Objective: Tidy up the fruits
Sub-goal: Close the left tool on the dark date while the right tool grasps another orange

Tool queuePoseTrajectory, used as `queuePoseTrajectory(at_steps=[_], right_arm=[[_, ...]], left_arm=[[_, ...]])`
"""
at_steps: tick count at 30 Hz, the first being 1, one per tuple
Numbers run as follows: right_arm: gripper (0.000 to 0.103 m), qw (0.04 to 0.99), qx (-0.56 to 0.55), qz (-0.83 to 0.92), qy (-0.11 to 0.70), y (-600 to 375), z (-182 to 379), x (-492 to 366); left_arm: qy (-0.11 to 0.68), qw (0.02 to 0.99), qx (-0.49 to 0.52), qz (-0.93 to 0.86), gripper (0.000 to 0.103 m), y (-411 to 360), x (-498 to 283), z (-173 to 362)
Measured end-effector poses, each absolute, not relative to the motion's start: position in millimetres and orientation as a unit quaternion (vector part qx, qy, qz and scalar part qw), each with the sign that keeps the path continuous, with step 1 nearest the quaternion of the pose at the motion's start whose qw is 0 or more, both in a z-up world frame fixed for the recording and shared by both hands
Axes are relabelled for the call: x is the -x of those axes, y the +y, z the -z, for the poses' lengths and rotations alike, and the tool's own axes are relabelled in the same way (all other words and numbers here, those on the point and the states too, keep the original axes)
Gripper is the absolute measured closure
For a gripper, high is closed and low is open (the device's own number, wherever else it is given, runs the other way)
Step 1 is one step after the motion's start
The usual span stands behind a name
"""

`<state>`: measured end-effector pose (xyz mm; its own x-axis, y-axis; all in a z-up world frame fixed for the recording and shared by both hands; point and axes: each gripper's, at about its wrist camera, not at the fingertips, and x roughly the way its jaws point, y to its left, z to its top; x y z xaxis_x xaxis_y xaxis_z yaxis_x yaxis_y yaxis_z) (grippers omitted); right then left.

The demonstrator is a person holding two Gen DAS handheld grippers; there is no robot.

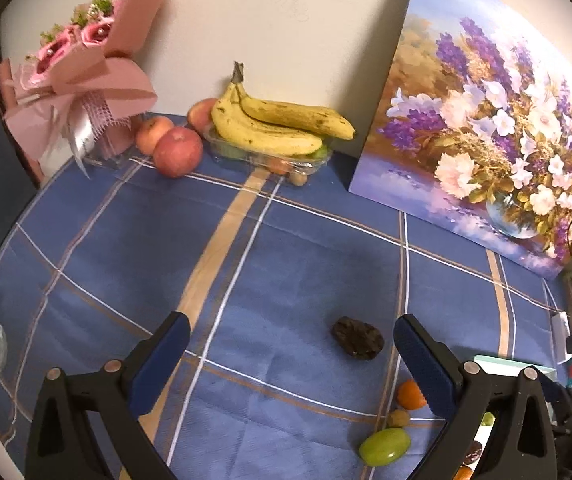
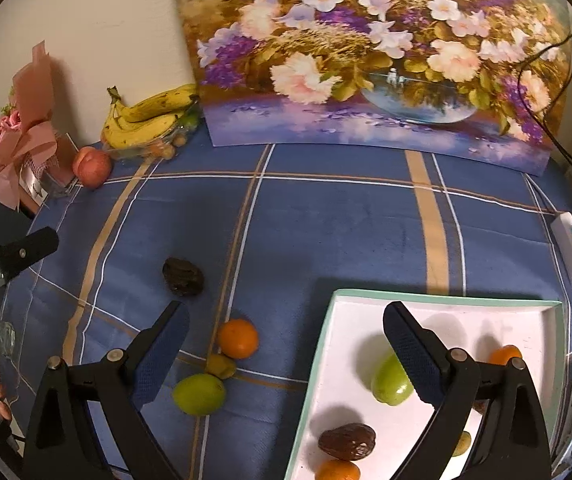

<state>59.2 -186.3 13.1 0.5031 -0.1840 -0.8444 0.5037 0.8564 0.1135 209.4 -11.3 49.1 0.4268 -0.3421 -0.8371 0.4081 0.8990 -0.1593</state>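
Above the tablecloth (image 1: 286, 248), both grippers wide, empty.

Tray (image 2: 437, 312) front right on tablecloth (image 2: 325, 232) holding several fruits, loose orange (image 2: 238, 338), lime (image 2: 199, 394) and date (image 2: 183, 276) left of it, bananas (image 2: 146, 120) and apple (image 2: 91, 167) back left beside painting (image 2: 365, 60).

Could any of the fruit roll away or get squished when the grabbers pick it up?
Maybe. The green fruit, the small yellow-green one and the orange sit very close together on the cloth, so closing on one could nudge the others rolling. The dark wrinkly fruit lies off-centre, near one finger of the open left gripper, so it might slip out sideways. The white tray already holds fruit, so a dropped piece could bump those.
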Motion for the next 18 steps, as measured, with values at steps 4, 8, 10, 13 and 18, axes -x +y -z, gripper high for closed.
queuePoseTrajectory(at_steps=[4,8,10,13,18], right_arm=[[0.005,0.847,-0.179,0.199,0.459,-184.0,-5.4,-64.5],[0.005,0.843,-0.175,0.202,0.467,-181.6,2.6,-69.2],[0.006,0.84,-0.176,0.203,0.471,-180.8,7.4,-72.2],[0.006,0.835,-0.177,0.197,0.482,-179.3,17.8,-77.2],[0.025,0.823,-0.175,0.189,0.506,-177.0,36.1,-84.4]], left_arm=[[0.496,0.838,-0.036,0.227,0.0,-18.2,-212.1,-38.9],[0.509,0.827,-0.04,0.236,0.0,-29.1,-214.7,-25.4],[0.52,0.818,-0.042,0.241,0.0,-35.9,-216.7,-15.3],[0.53,0.81,-0.043,0.249,0.001,-44.8,-216.7,-1.5],[0.551,0.793,-0.053,0.255,0.01,-60.5,-216.6,24.6]])
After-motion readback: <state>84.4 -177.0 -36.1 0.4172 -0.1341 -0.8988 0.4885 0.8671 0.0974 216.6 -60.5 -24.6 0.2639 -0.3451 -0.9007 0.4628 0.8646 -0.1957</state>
